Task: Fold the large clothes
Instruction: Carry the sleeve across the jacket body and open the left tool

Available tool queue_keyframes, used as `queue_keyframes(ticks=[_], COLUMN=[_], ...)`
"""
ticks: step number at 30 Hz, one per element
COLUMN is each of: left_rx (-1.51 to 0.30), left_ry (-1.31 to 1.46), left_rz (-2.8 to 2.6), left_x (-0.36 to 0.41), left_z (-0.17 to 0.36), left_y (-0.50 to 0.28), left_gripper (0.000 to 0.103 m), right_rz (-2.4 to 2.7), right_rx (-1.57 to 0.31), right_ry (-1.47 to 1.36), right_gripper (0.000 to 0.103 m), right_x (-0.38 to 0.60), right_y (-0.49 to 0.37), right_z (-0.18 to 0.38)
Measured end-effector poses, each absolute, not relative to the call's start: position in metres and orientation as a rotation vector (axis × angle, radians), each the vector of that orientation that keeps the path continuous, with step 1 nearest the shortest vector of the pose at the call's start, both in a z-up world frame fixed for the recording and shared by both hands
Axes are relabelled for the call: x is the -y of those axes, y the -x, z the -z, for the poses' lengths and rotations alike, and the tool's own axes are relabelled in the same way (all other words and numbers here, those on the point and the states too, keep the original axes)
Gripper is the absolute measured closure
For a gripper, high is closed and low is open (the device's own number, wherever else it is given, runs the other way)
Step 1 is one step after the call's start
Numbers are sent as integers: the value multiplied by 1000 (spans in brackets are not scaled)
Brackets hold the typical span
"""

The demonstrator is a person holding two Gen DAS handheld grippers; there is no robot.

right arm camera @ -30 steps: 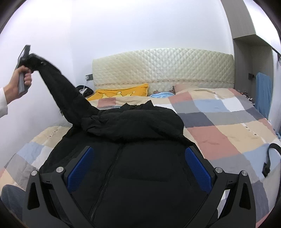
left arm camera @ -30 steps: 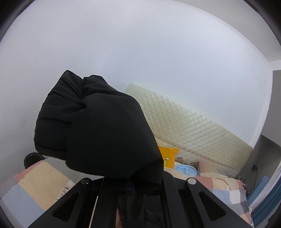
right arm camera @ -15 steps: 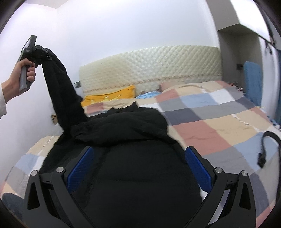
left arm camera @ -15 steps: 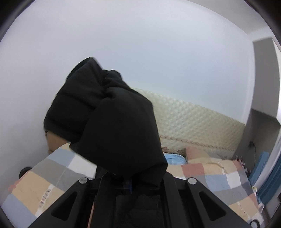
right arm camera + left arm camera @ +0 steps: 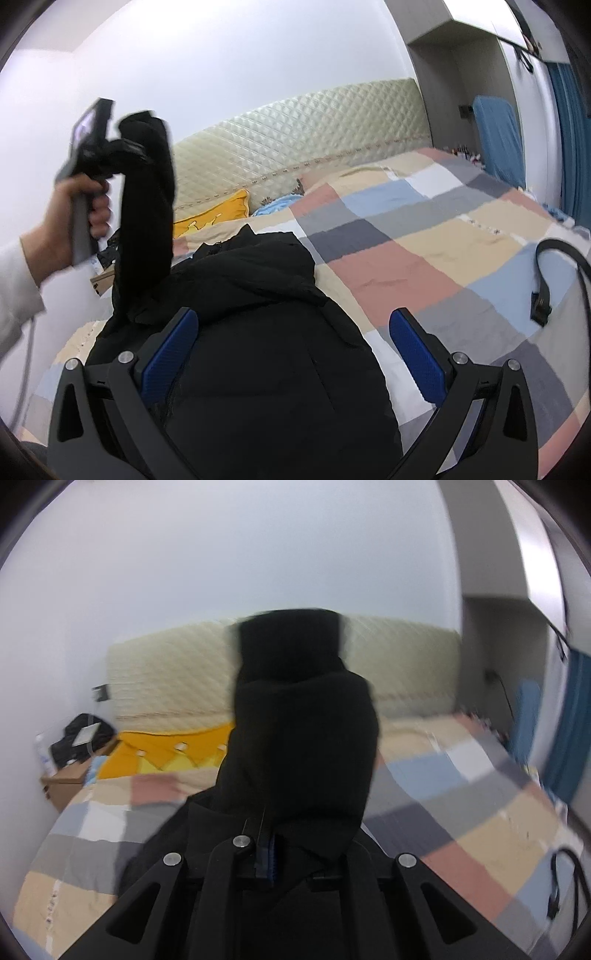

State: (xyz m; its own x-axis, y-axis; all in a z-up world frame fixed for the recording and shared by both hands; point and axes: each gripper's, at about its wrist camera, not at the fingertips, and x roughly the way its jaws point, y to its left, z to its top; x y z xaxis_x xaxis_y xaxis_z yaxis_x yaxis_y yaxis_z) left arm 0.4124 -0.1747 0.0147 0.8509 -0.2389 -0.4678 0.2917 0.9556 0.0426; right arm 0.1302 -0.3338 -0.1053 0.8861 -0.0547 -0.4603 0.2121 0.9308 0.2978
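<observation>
The left gripper [image 5: 129, 147], clamped on the sleeve [image 5: 147, 221], has swung toward twelve o'clock, folding it over the jacket [image 5: 258, 350]; the right gripper [image 5: 293, 350] hovers apart.

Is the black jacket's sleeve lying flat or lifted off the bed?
Lifted. The left tongs are shut on the sleeve, which hangs from them down to the jacket on the bed.

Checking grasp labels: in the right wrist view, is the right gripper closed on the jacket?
No. The right gripper stands wide open above the black jacket, its blue pads apart and gripping nothing.
</observation>
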Motion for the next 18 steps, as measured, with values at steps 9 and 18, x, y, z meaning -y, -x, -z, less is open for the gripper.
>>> queue_keyframes(ticks=[9,18], left_rx=[-599,-696], left_ry=[-154,-353], left_rz=[315,308], left_x=[272,323], left_z=[93,198], left_y=[-433,-453], left_gripper=[94,83], right_rz=[197,214], right_rx=[-426,-419], right_ry=[-371,-452], right_gripper=[0,0], right_x=[341,360], right_y=[-131,-132], right_z=[109,121])
